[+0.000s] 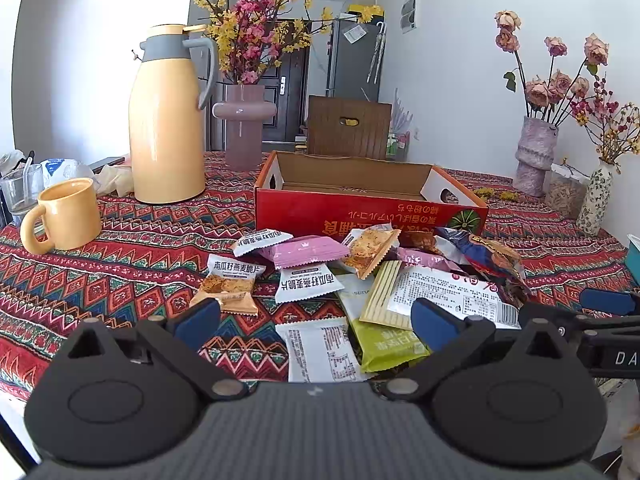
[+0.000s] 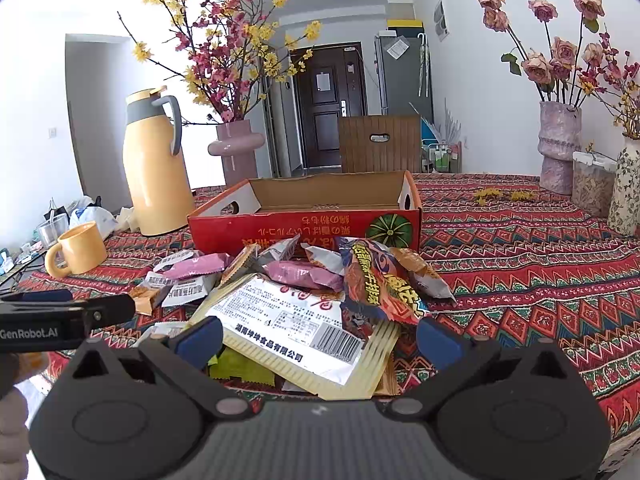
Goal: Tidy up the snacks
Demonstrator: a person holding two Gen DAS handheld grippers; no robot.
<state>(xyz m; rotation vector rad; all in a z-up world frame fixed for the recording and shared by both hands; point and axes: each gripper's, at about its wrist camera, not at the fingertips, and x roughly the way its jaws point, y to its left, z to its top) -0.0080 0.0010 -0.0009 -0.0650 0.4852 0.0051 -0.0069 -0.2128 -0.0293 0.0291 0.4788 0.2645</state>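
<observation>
A pile of snack packets (image 1: pixel 372 276) lies on the patterned tablecloth in front of an open red cardboard box (image 1: pixel 372 208), which looks empty inside. My left gripper (image 1: pixel 316 322) is open just before the pile's near edge, above a white packet (image 1: pixel 320 350) and a green one (image 1: pixel 384 346). In the right wrist view the same pile (image 2: pixel 304 292) sits before the red box (image 2: pixel 304 226). My right gripper (image 2: pixel 320 338) is open over a large white-and-cream packet (image 2: pixel 296 332), beside a red and orange bag (image 2: pixel 380 284). Nothing is held.
A yellow thermos jug (image 1: pixel 168 120), a yellow mug (image 1: pixel 64 216) and a pink vase (image 1: pixel 244 124) stand at the left. Vases with dried roses (image 2: pixel 560 144) and a clear container (image 2: pixel 592 188) stand at the right. A brown chair back (image 1: pixel 348 126) rises behind the box.
</observation>
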